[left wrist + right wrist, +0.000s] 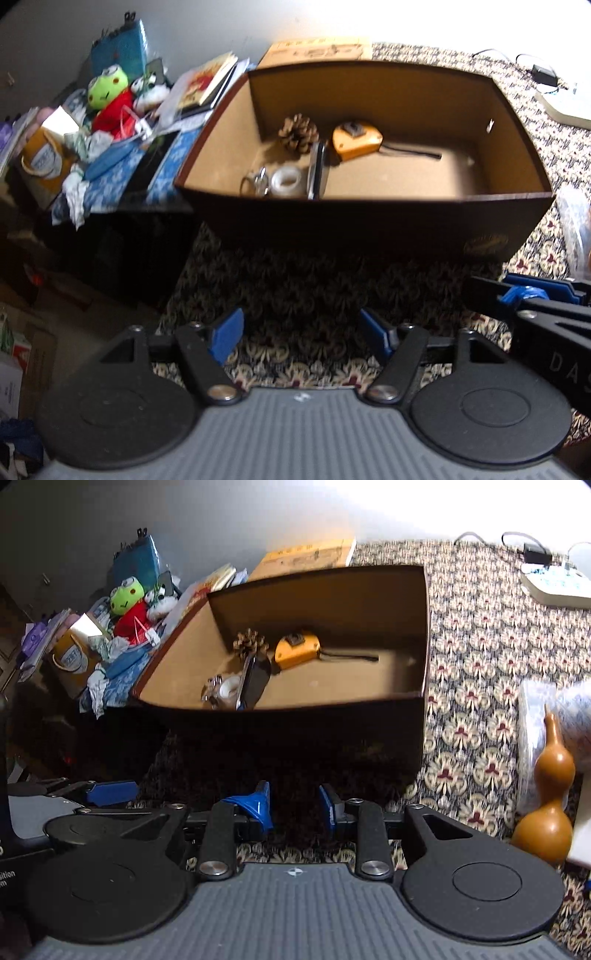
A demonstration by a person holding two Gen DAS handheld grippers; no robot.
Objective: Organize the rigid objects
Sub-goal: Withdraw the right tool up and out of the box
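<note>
I hold both grippers, left (301,334) and right (295,805), open and empty before the brown box (424,635). The gourd (546,797) stands right of it; I'd grip its narrow waist squarely, judging it slippery

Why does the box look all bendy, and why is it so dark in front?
In the left wrist view the fisheye lens bows the box rim, and the picture is slightly blurred. In the right wrist view the box's near wall and the carpet before it lie in deep shadow, while the top right corner glares white.

In the box (369,210), a pinecone (298,132) lies left of the tape measure (355,140), behind the tape roll (286,181).
</note>
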